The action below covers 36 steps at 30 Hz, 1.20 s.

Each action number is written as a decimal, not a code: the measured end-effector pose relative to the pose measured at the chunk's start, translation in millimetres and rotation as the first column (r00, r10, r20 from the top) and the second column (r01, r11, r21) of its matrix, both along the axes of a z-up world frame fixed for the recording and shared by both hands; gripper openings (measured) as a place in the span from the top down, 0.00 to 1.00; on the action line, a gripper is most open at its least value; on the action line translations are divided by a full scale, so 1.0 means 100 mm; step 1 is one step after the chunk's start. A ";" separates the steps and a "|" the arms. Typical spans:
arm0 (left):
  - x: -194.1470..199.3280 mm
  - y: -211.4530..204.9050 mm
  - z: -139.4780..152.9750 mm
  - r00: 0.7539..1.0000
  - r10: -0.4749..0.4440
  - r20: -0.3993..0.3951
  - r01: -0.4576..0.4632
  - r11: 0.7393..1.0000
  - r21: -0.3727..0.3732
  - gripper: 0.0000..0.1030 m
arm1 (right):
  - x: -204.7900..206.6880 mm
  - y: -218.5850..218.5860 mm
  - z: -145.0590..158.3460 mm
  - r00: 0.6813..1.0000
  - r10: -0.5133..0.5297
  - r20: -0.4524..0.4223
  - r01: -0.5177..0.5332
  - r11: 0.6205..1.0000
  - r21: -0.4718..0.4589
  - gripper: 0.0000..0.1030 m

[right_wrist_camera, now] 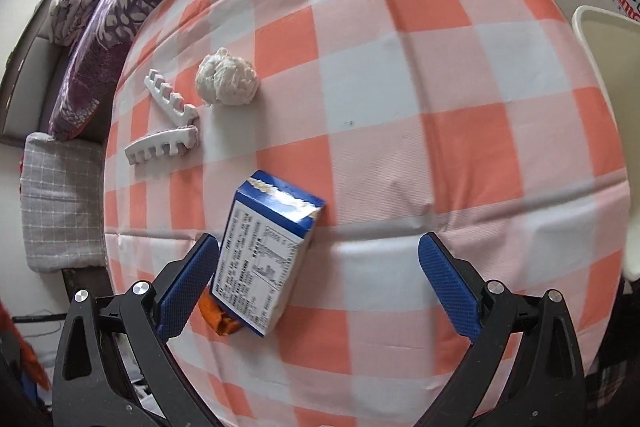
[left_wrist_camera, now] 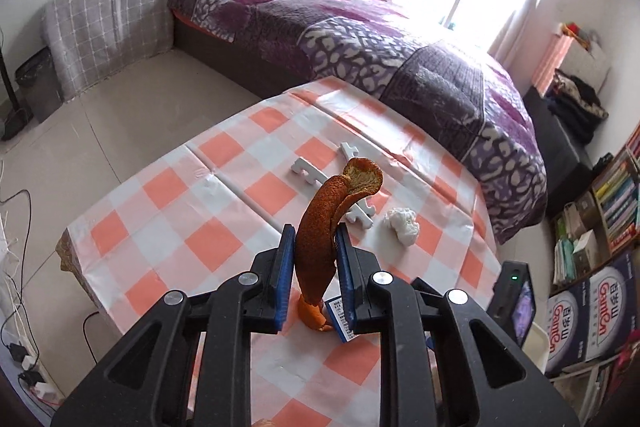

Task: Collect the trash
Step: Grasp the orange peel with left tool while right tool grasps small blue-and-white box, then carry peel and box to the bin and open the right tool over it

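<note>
1. We are gripping the orange peel (left_wrist_camera: 320, 227) in the left claw (left_wrist_camera: 314, 247); its blue pads are pressing on both sides of the strip, which is standing up between them above the bench (left_wrist_camera: 168, 211).
2. We are holding the right claw (right_wrist_camera: 320, 267) wide open over the bench, with the torn blue box (right_wrist_camera: 268, 251) lying between its fingers, close to the left finger and well apart from the right one. No pad is pressing on it.
3. The peel is looking dry and pebbled, dark orange outside, with a curled tip showing a pale tan inner side.
4. A smaller peel scrap (right_wrist_camera: 220, 319) is lying on the bench, touching the box's near end and partly under it.
5. A crumpled white tissue (right_wrist_camera: 227, 83) is sitting farther out, just beside two white comb-like pieces (right_wrist_camera: 168, 123).
6. The box is showing a ragged torn top edge and a white panel of dense printed text and a table, too small for us to read.
7. On the floor by the bookshelf, cartons (left_wrist_camera: 592, 323) are reading "Ganten" in red, with characters we cannot make out.
</note>
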<state>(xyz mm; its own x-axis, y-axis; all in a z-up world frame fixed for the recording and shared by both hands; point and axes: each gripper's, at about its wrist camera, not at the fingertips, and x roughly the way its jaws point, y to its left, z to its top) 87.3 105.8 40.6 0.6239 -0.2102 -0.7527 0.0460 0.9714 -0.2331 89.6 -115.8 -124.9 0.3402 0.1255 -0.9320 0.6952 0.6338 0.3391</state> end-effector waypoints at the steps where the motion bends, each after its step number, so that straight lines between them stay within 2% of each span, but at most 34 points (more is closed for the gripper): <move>1: 0.02 0.05 0.01 1.000 0.012 -0.002 -0.012 1.000 -0.006 0.80 | 0.04 0.06 -0.01 1.000 -0.014 -0.007 0.014 1.000 -0.020 0.07; 3: 0.04 0.16 0.04 1.000 0.028 -0.010 -0.028 0.999 -0.023 0.80 | 0.14 0.17 -0.04 0.999 -0.029 -0.024 0.028 0.998 -0.053 0.07; 7: 0.07 0.29 0.09 0.999 0.046 -0.018 -0.047 0.997 -0.055 0.80 | 0.29 0.35 -0.13 0.997 0.014 -0.075 -0.024 0.991 -0.129 0.06; 10: 0.05 0.33 0.11 0.999 0.047 -0.013 -0.048 0.996 -0.074 0.80 | 0.32 0.47 -0.16 0.992 0.086 -0.094 -0.104 0.972 -0.209 0.06; 14: 0.03 0.32 0.10 0.999 0.042 -0.018 -0.044 0.996 -0.074 0.80 | 0.25 0.53 -0.16 0.976 0.203 -0.083 -0.218 0.941 -0.260 0.07; 16: 0.02 0.31 0.10 0.999 0.039 -0.020 -0.040 0.996 -0.077 0.80 | 0.19 0.56 -0.14 0.957 0.278 -0.082 -0.289 0.906 -0.308 0.17; 18: 0.02 0.31 0.10 0.999 0.038 -0.017 -0.039 0.996 -0.078 0.80 | 0.13 0.56 -0.10 0.931 0.357 -0.076 -0.360 0.866 -0.346 0.40; 21: 0.02 0.30 0.09 0.999 0.039 -0.023 -0.040 0.996 -0.079 0.80 | 0.07 0.44 -0.03 0.901 0.432 -0.041 -0.424 0.856 -0.294 0.47; 25: 0.03 0.25 0.05 0.999 0.033 -0.032 -0.035 0.997 -0.076 0.80 | -0.02 0.31 0.21 0.876 0.481 0.017 -0.452 0.834 -0.316 0.48; 31: 0.01 0.16 0.08 0.999 0.036 0.000 -0.036 0.997 -0.071 0.80 | -0.09 0.22 0.66 0.856 0.508 0.093 -0.441 0.812 -0.382 0.48; 36: 0.00 0.07 0.07 0.999 0.036 0.015 -0.035 0.997 -0.064 0.80 | -0.24 0.07 0.97 0.847 0.508 0.156 -0.412 0.814 -0.410 0.48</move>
<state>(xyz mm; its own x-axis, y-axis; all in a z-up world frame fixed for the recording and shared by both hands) 87.4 113.2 47.8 0.6441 -0.2349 -0.7280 0.0160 0.9556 -0.2941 65.8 -108.9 -28.2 0.5491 0.0114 -0.8357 0.2137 0.9647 0.1536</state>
